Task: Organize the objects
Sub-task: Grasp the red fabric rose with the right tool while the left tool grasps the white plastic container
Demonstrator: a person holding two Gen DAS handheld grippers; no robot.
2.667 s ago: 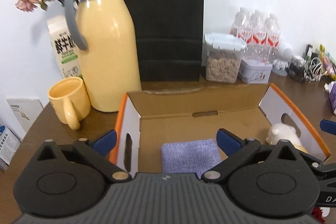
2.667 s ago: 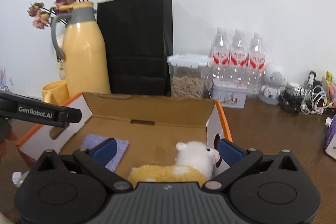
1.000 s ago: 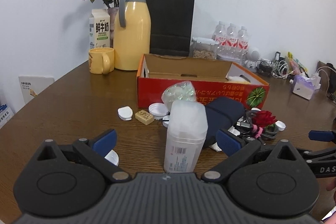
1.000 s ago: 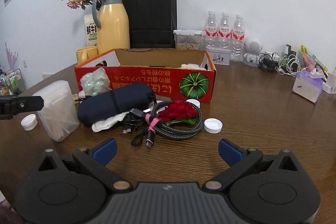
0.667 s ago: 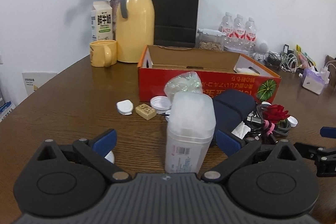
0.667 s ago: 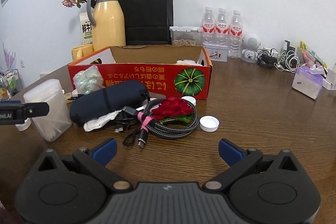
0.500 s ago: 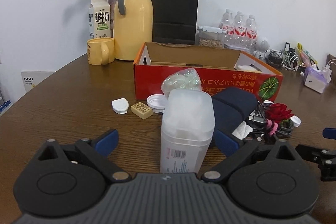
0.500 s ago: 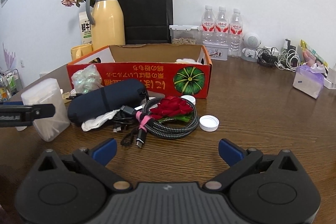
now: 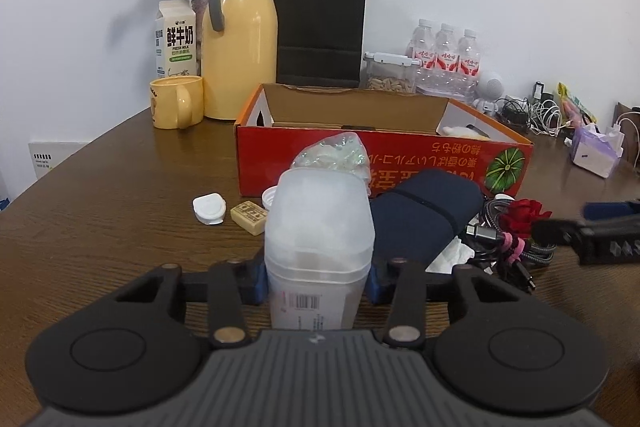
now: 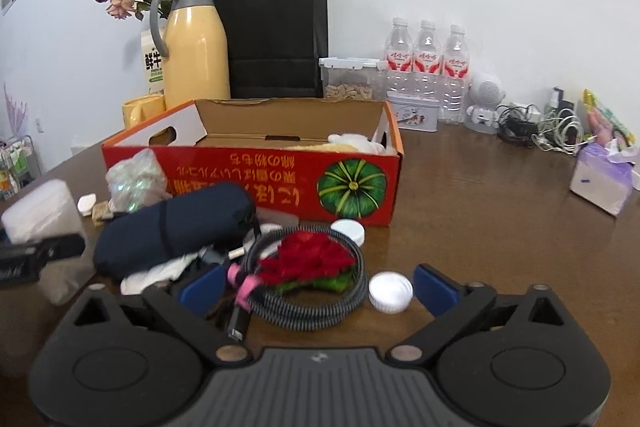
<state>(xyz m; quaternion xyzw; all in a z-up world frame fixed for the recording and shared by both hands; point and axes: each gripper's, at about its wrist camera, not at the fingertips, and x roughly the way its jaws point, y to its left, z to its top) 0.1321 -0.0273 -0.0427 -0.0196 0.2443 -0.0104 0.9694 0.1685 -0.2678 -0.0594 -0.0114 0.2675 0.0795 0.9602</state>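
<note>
My left gripper (image 9: 316,281) is shut on a translucent white plastic container (image 9: 318,239) standing on the wooden table; it also shows in the right wrist view (image 10: 40,211). My right gripper (image 10: 316,287) is open, its fingers either side of a coiled braided cable (image 10: 316,311) with a red artificial rose (image 10: 310,259) on it. A white bottle cap (image 10: 390,291) lies by its right finger. A dark blue pouch (image 10: 172,227) lies left of the rose. Behind stands an open red cardboard box (image 10: 256,183) holding a plush toy (image 10: 348,143).
A glittery bag (image 9: 332,157), a white lid (image 9: 209,209) and a small tan block (image 9: 249,217) lie before the box. At the back stand a yellow thermos (image 9: 239,43), yellow mug (image 9: 176,107), milk carton (image 9: 176,39), black paper bag (image 9: 318,23), water bottles (image 10: 426,67) and a tissue pack (image 10: 600,179).
Both grippers drew back from the box and came down to the table. The left jaws closed on the plastic container. The right gripper moved forward around the cable and rose.
</note>
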